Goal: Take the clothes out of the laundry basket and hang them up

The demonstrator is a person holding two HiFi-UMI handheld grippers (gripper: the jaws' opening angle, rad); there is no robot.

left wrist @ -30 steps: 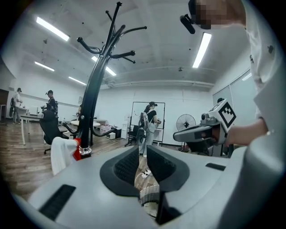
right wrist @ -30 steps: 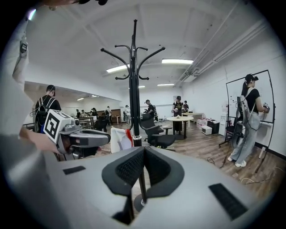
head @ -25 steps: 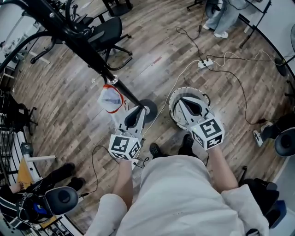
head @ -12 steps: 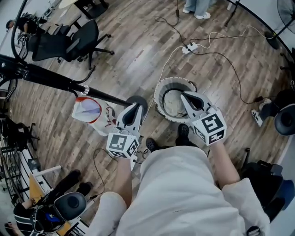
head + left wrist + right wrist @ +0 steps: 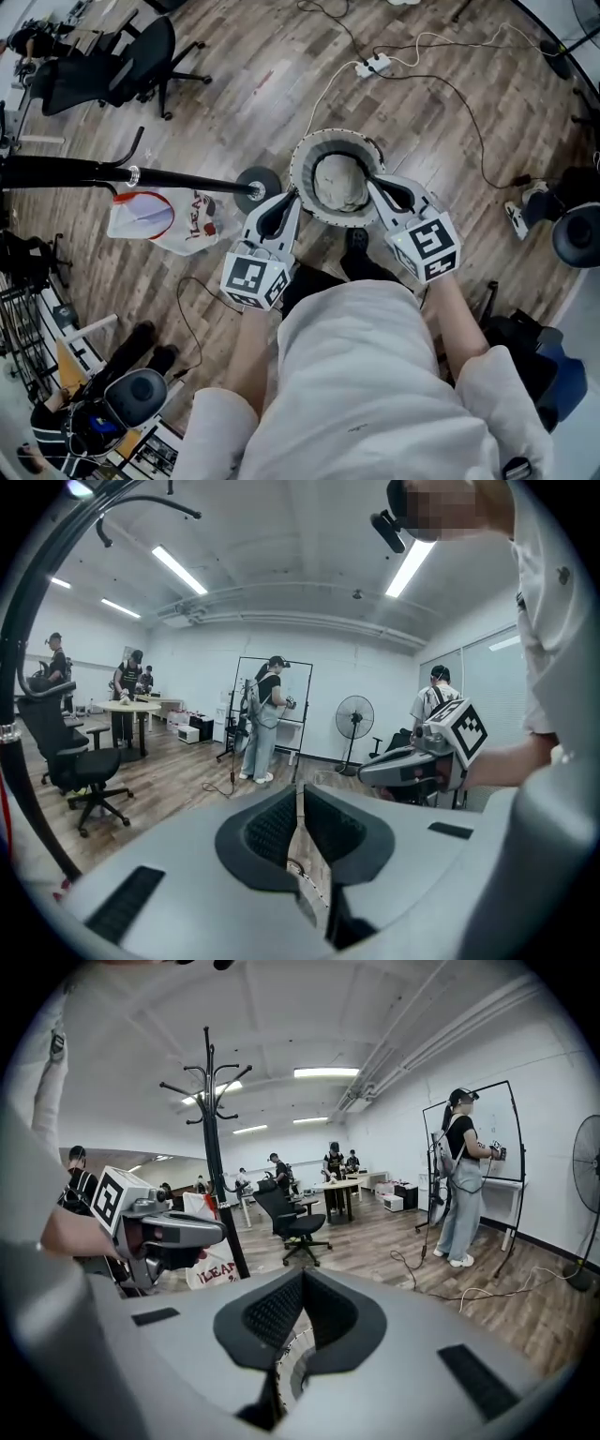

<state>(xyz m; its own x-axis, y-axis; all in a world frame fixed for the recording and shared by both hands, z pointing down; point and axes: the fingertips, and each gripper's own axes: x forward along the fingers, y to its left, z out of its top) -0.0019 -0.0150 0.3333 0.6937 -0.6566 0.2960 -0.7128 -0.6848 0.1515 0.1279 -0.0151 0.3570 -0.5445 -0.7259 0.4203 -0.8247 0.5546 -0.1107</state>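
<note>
Laundry basket (image 5: 323, 141): round, white rim, dark inner wall, upright on wood floor, just ahead of person's feet. Clothes (image 5: 339, 185): pale beige crumpled bundle, lying in basket bottom. Coat stand (image 5: 66, 172): black pole, curved hooks at top, round base just left of basket. White garment with red print (image 5: 164, 220): hanging from stand, left of basket, apart from it.
</note>
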